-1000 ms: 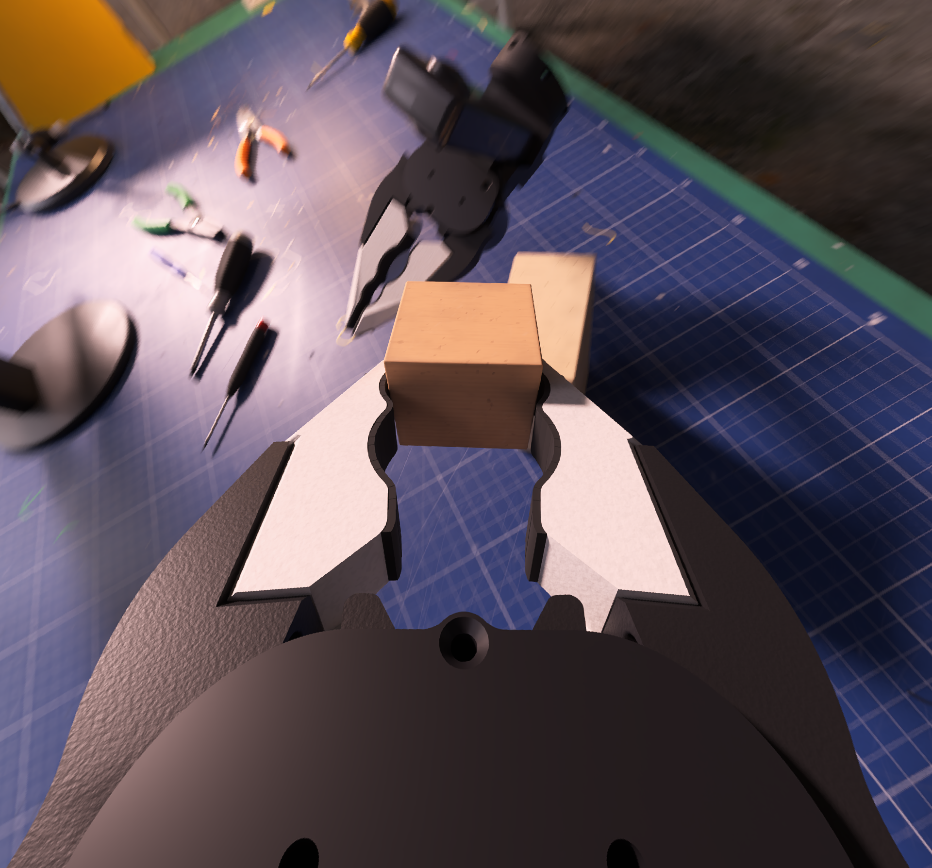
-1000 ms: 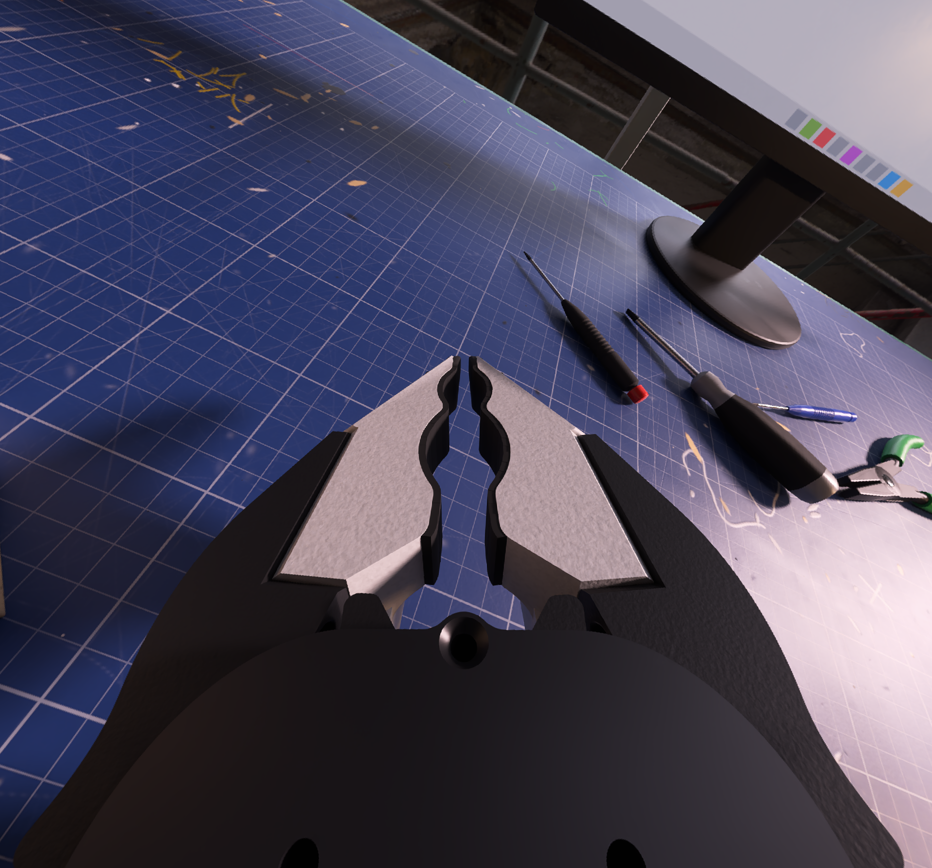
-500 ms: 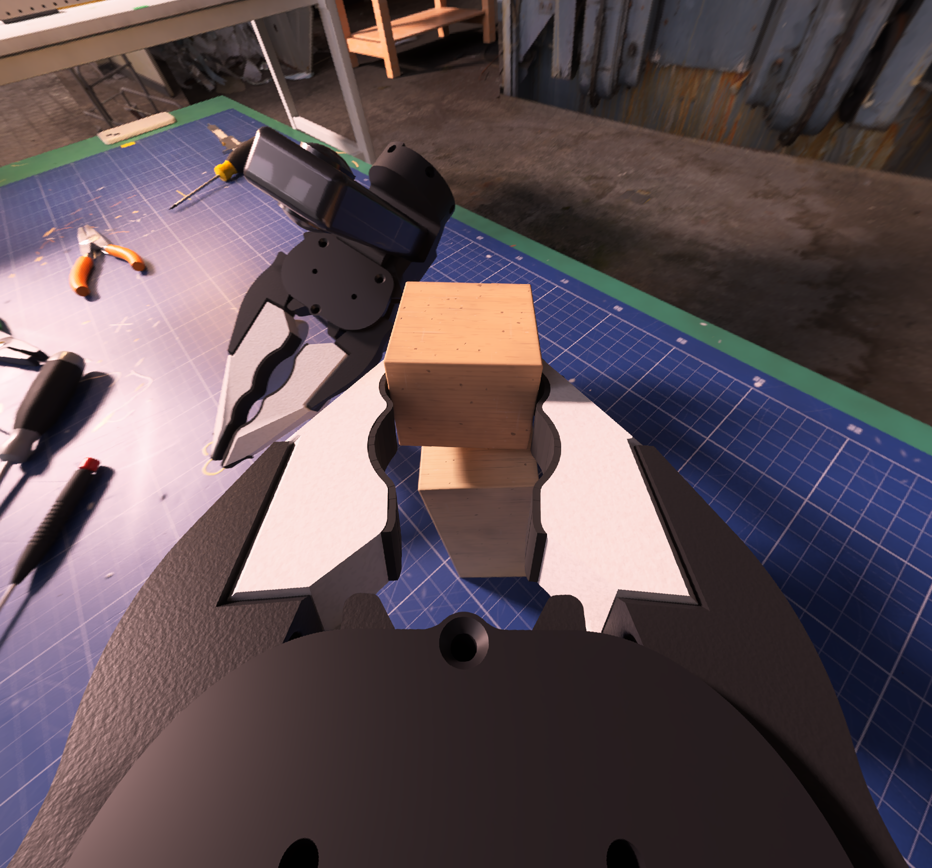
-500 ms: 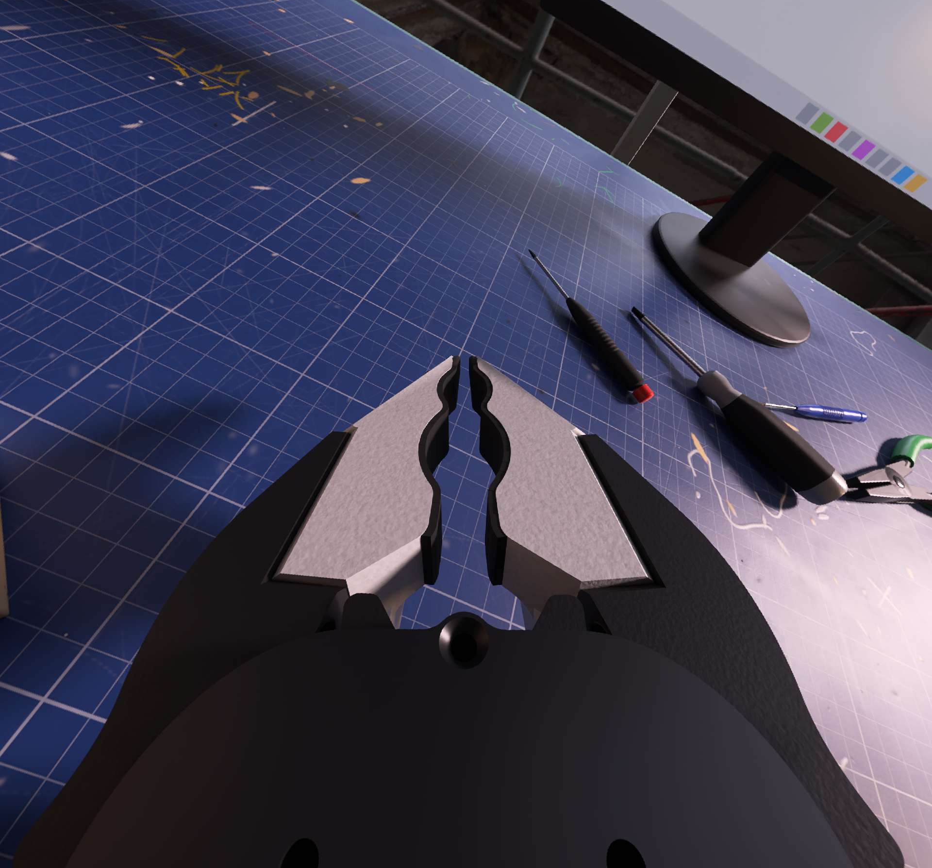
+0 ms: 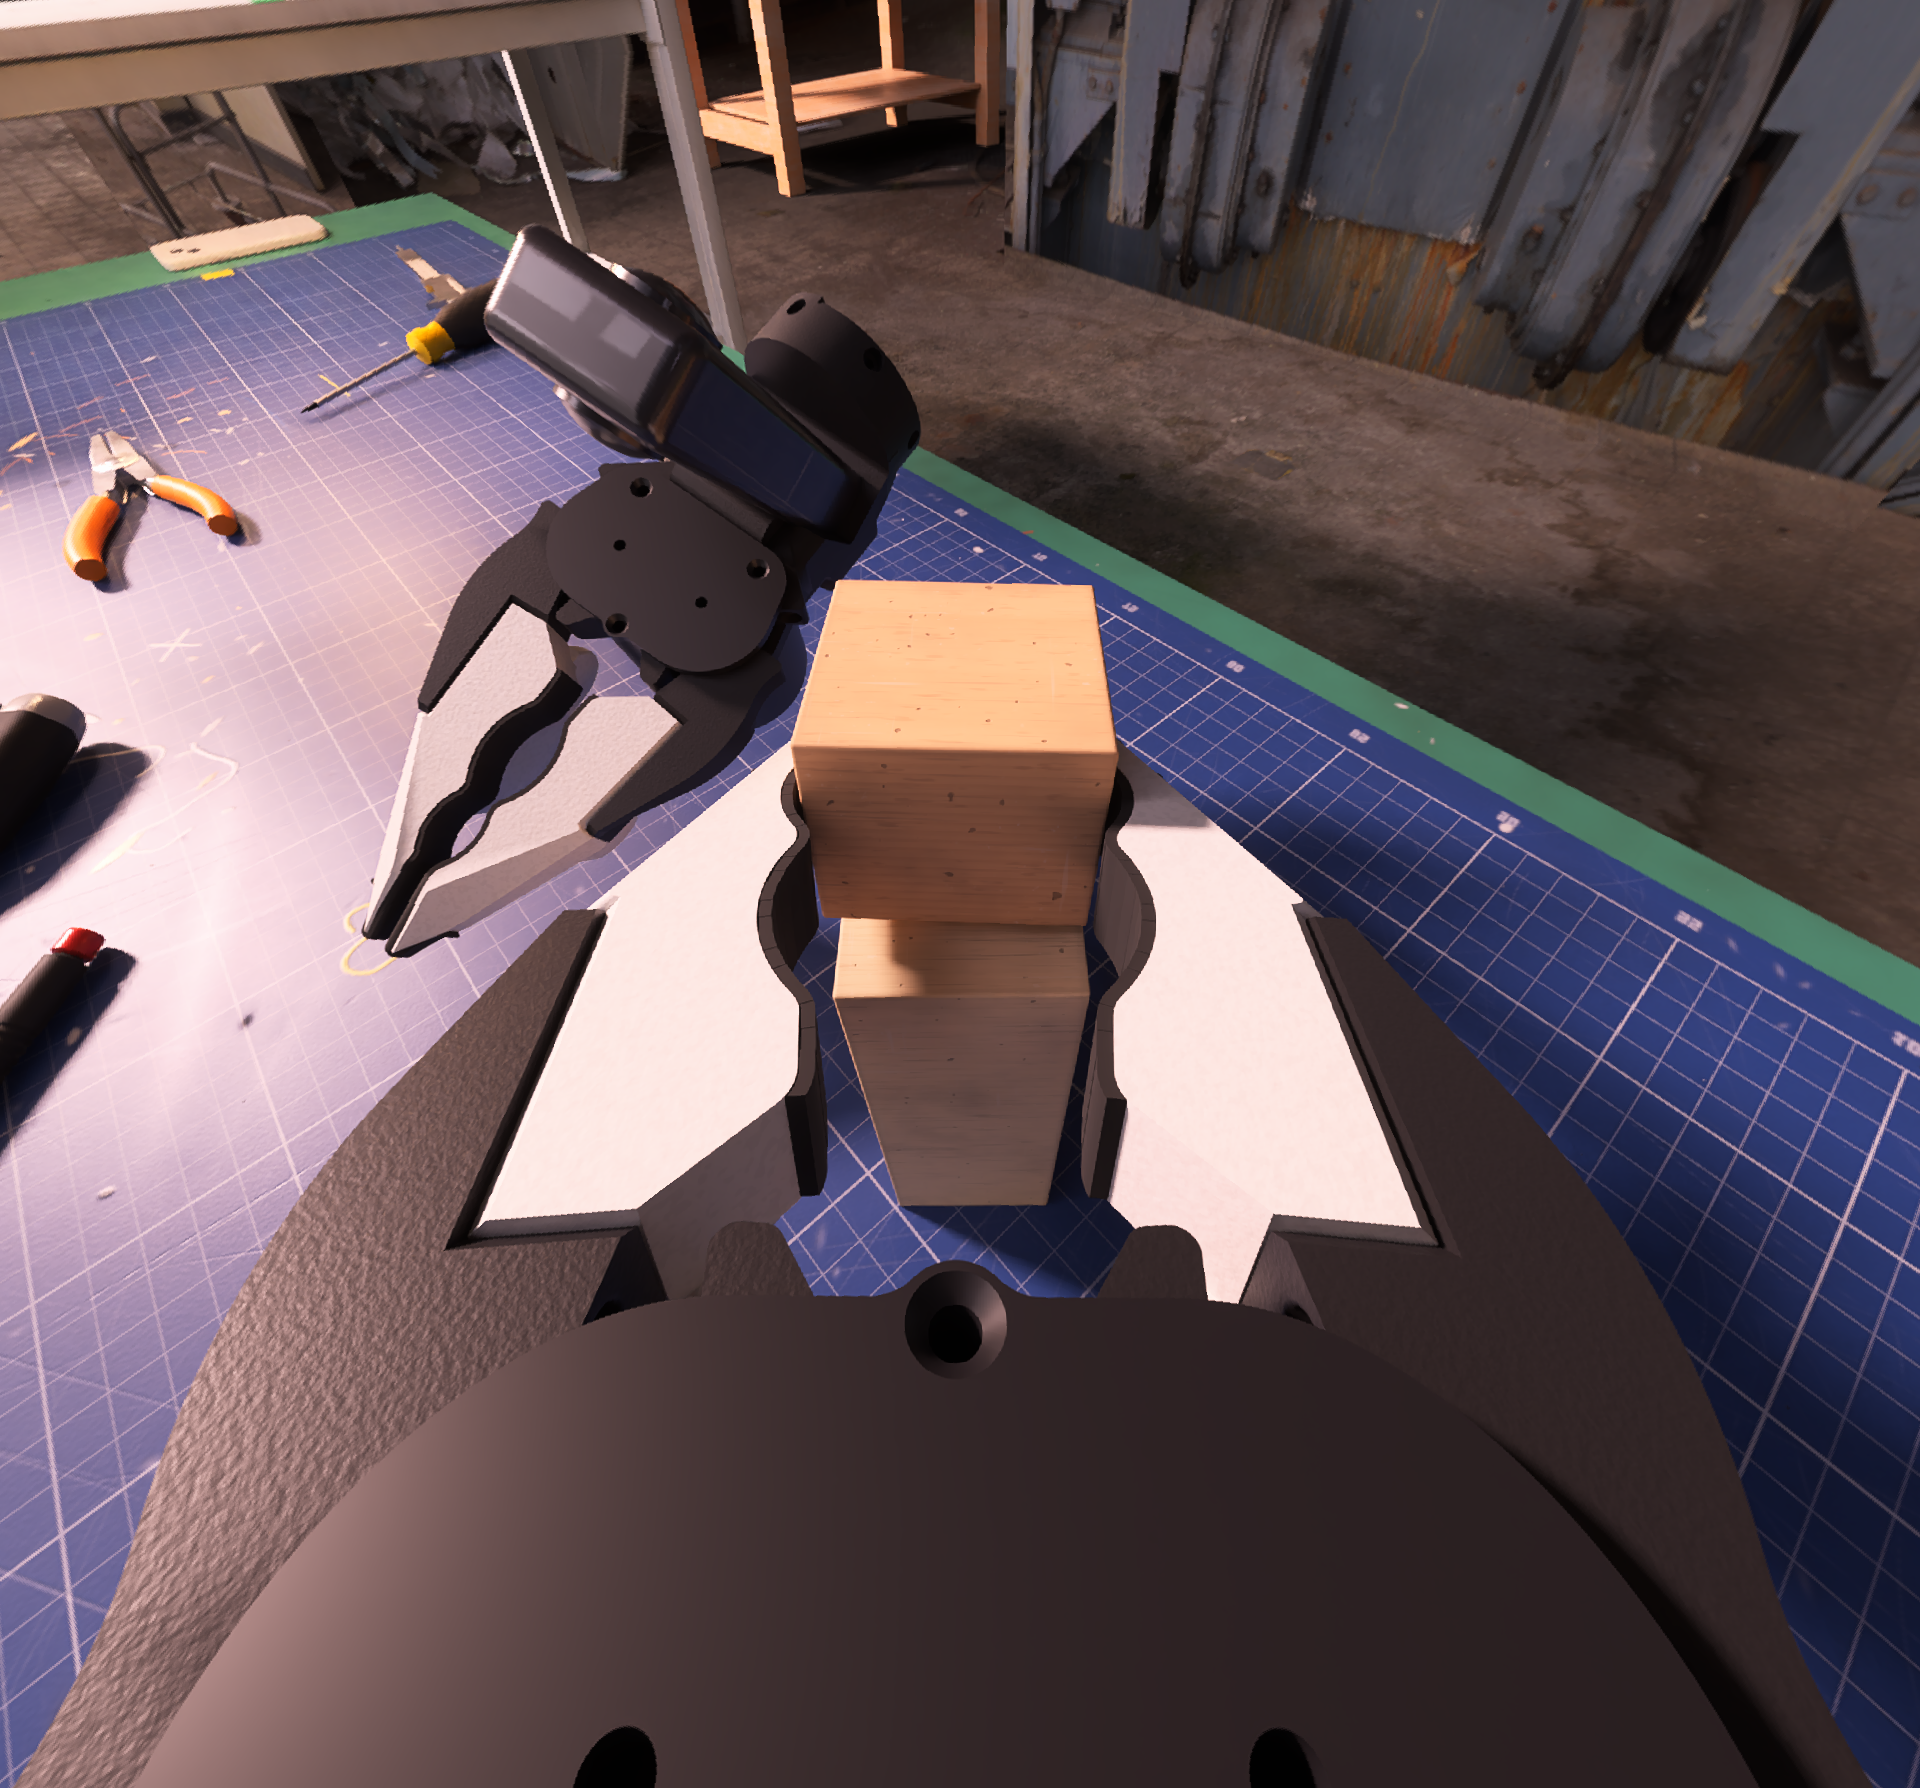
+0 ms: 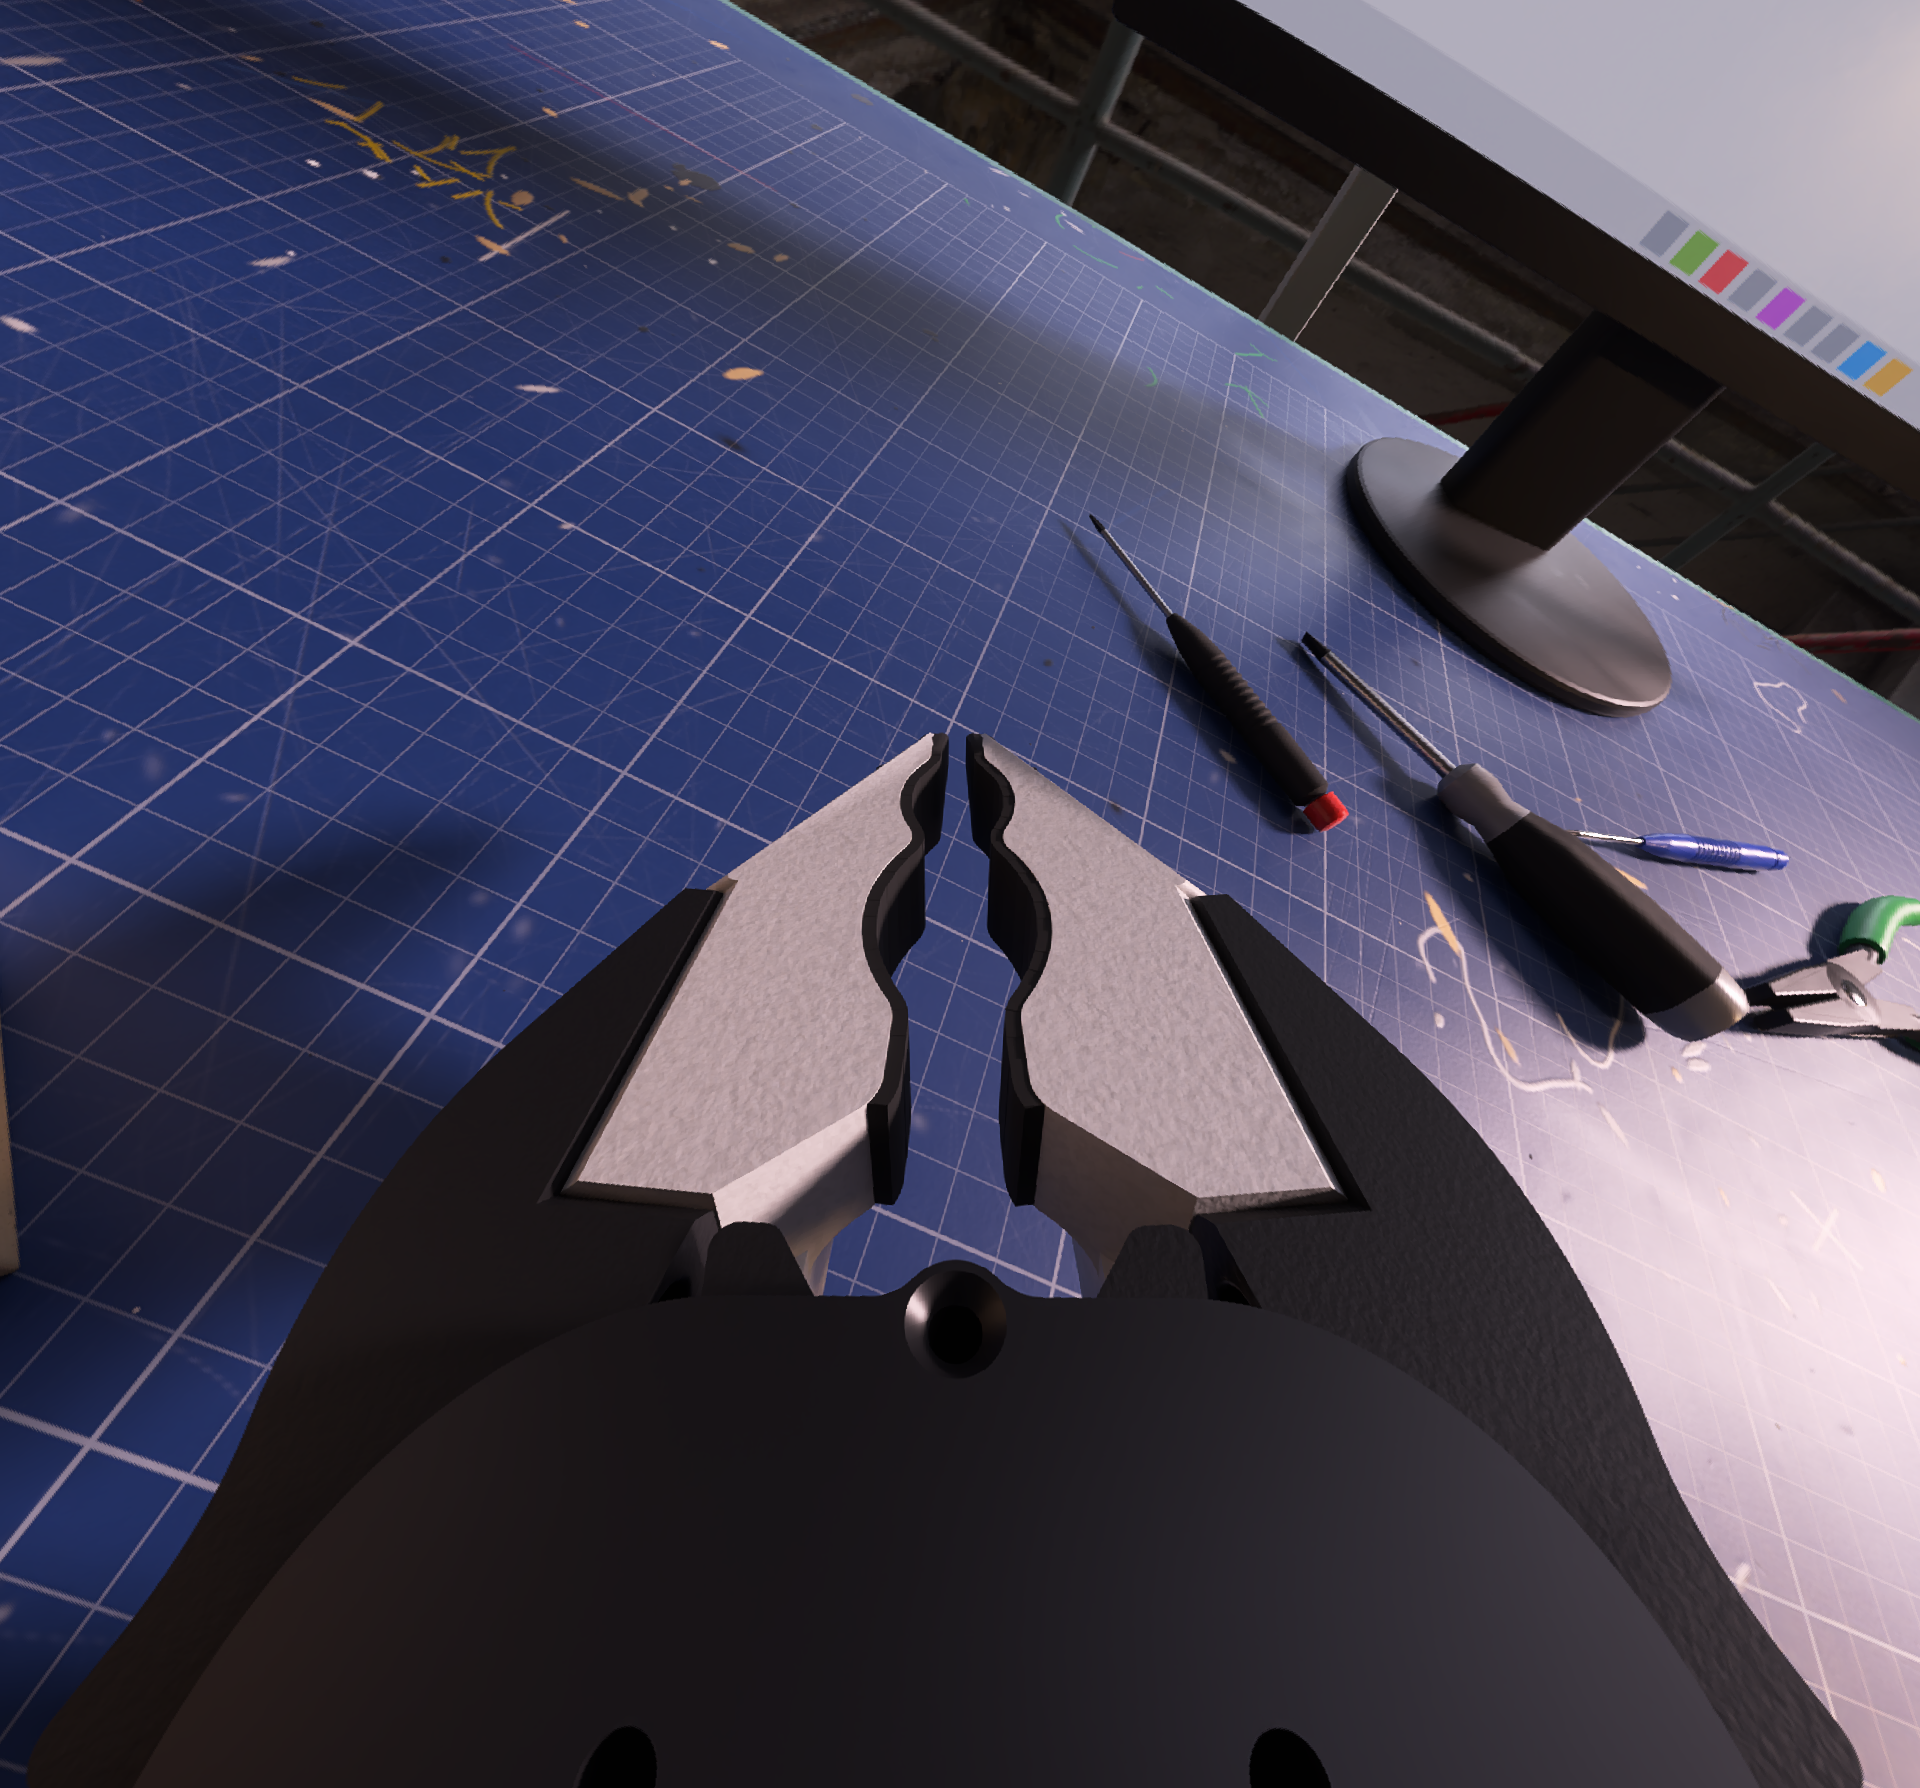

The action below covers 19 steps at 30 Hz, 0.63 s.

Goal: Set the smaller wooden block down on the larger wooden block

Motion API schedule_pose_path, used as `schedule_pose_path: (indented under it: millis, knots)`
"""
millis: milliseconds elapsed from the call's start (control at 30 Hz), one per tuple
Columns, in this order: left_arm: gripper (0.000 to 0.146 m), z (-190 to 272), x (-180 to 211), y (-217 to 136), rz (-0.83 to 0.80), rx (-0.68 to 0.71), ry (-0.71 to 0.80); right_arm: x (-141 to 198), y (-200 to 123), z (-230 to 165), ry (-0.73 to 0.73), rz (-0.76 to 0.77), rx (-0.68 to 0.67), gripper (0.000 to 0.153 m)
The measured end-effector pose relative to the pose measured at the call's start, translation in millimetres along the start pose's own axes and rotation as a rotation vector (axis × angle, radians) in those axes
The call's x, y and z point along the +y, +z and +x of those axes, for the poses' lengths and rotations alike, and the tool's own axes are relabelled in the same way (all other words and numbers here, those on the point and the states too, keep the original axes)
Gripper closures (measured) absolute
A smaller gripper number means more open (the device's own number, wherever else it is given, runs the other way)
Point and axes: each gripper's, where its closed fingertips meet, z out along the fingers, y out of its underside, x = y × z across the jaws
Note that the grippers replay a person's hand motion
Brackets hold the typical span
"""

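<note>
My left gripper [image 5: 956, 788] is shut on the smaller wooden block [image 5: 951, 751], a light cube held between its white fingers. The larger wooden block [image 5: 961, 1073] stands upright on the blue cutting mat [image 5: 1558, 1063], directly under the cube. The cube's underside is at the larger block's top; I cannot tell whether they touch. My right gripper [image 6: 957, 746] is shut and empty, tips low over the mat. It also shows in the left wrist view [image 5: 400, 928], just left of the blocks. A sliver of the larger block [image 6: 5, 1167] shows at the right wrist view's left edge.
Orange-handled pliers [image 5: 145, 502], a yellow-handled screwdriver [image 5: 416, 356] and a white phone [image 5: 239, 242] lie far left. Two black screwdrivers [image 6: 1236, 689] [image 6: 1538, 865], green-handled pliers [image 6: 1860, 969] and a monitor stand [image 6: 1507, 595] are right of my right gripper. The mat's green edge [image 5: 1455, 751] runs behind the blocks.
My left gripper has carried the cube from short of the larger block to directly over it and tilted up. The right gripper has barely moved.
</note>
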Motion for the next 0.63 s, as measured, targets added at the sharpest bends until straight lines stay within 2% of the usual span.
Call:
schedule_pose_path:
  millis: [67, 200, 300, 367, 433, 600, 633]
  knots:
    - [0.095, 2, -3, -1, 0.02, 0.012, -0.012, 0, 0, 0, 0.001, 0.0, 0.0, 0.149]
    - [0.08, 5, -11, -7, 0.033, 0.022, -0.006, 0, 0, 0, 0.002, 0.001, 0.0, 0.149]
    - [0.065, 3, -23, -24, 0.06, -0.016, 0.003, 0, 0, 0, 0.003, 0.002, -0.001, 0.149]
    - [0.066, -6, -25, -40, 0.073, -0.106, 0.008, 0, 0, 1, 0.004, 0.001, -0.001, 0.149]
    - [0.081, -18, -19, -55, 0.057, -0.219, -0.006, 0, 0, 1, 0.004, 0.001, 0.0, 0.149]
    - [0.143, -63, 27, -80, -0.024, -0.619, -0.114, 0, 0, 1, 0.002, -0.001, 0.003, 0.15]
    - [0.146, -70, 37, -82, -0.048, -0.696, -0.127, 0, 0, 1, 0.001, -0.001, 0.003, 0.15]
